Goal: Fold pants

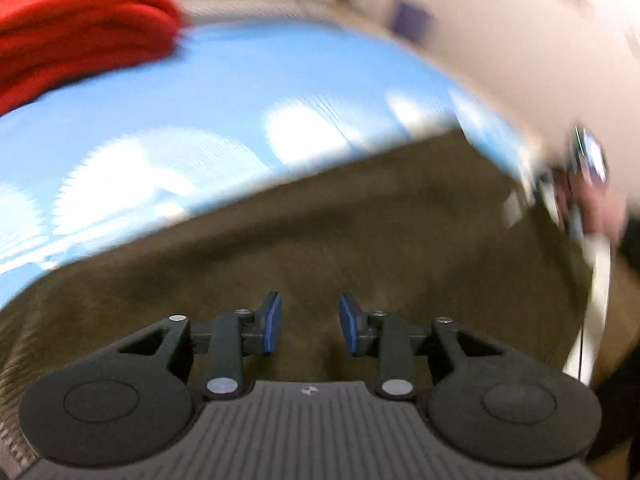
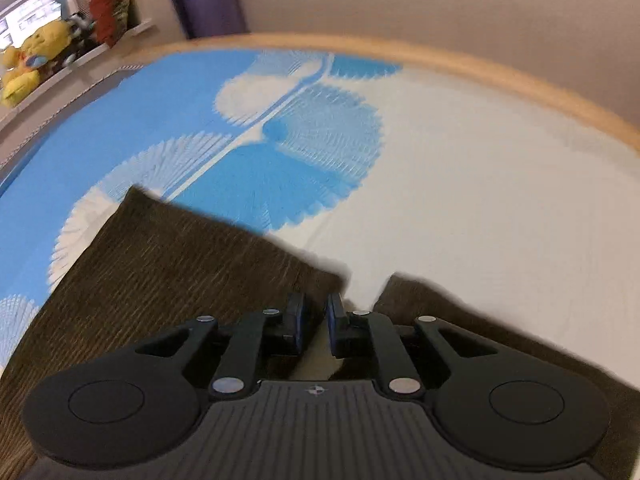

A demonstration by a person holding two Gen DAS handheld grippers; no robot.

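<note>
While a blue-and-white bedspread (image 2: pixel 440 184) is covering the bed, brown corduroy pants (image 1: pixel 320 232) are lying flat across it, ribbed and blurred; the left gripper (image 1: pixel 310 326) is hovering spread, the right gripper (image 2: pixel 315 326) narrowed, pinching nothing visible.

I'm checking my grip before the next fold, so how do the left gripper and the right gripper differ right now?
The left gripper stands open with a wide gap, while the right gripper is nearly closed, a narrow gap left. The left gripper hovers over the middle of the brown pants; the right gripper sits at the pants' edge, beside a notch in the cloth. Both have blue pads and hold nothing visible.
</note>
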